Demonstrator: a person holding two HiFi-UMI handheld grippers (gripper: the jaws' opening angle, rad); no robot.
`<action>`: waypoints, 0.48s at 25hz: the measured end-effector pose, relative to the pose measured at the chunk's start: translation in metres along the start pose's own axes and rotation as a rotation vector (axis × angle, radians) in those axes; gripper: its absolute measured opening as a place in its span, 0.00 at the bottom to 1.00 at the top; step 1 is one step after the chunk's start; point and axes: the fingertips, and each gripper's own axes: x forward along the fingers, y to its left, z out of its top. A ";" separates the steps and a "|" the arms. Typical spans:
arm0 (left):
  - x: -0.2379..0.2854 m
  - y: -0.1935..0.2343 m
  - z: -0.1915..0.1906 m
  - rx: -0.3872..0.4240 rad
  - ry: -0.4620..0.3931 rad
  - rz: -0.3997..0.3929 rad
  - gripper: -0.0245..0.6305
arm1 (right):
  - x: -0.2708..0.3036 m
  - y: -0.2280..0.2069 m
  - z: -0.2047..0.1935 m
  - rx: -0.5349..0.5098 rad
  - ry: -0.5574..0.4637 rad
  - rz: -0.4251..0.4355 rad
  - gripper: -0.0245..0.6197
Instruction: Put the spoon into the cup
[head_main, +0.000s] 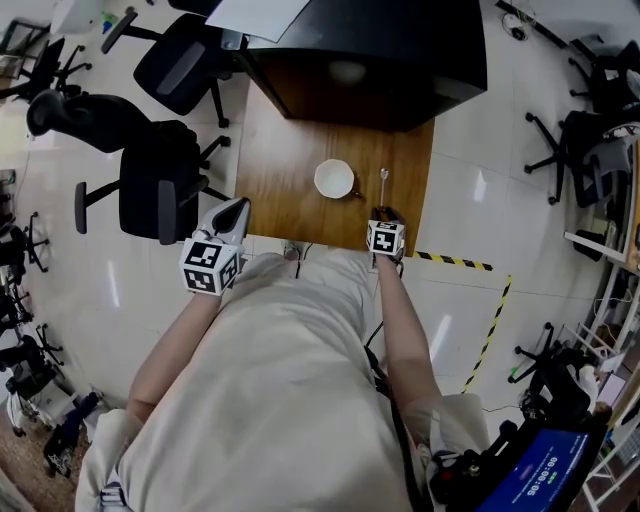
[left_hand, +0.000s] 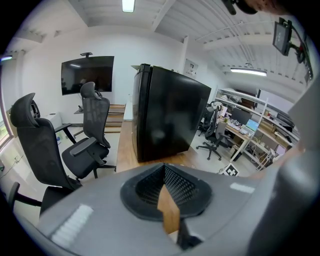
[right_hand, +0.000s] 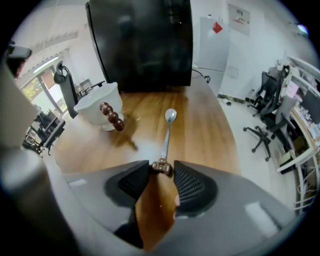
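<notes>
A black cabinet (head_main: 370, 60) stands at the far end of the tabletop (head_main: 280, 170). The white cup (head_main: 334, 179) sits upright mid-tabletop. The spoon (head_main: 383, 181) lies flat near its right side, apart from it, bowl pointing away from the person. The right tool (right_hand: 161, 172) is down at the near edge, its jaws apart around the spoon's handle end. The left tool (left_hand: 165, 167) hangs by the near left corner, jaws together and empty.

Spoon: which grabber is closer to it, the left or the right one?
Right. The right gripper is at the spoon, with its handle end between the jaws. The left gripper is far off, by the table's front left corner.
</notes>
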 end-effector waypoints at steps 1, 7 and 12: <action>-0.001 0.002 0.000 0.000 0.000 0.002 0.04 | -0.001 0.000 0.001 0.005 -0.001 -0.003 0.28; -0.006 0.006 0.001 -0.005 -0.009 0.011 0.04 | -0.004 -0.001 0.003 -0.017 -0.002 -0.017 0.24; -0.007 0.007 0.002 -0.005 -0.021 0.005 0.04 | -0.012 -0.002 0.012 -0.008 -0.033 -0.019 0.24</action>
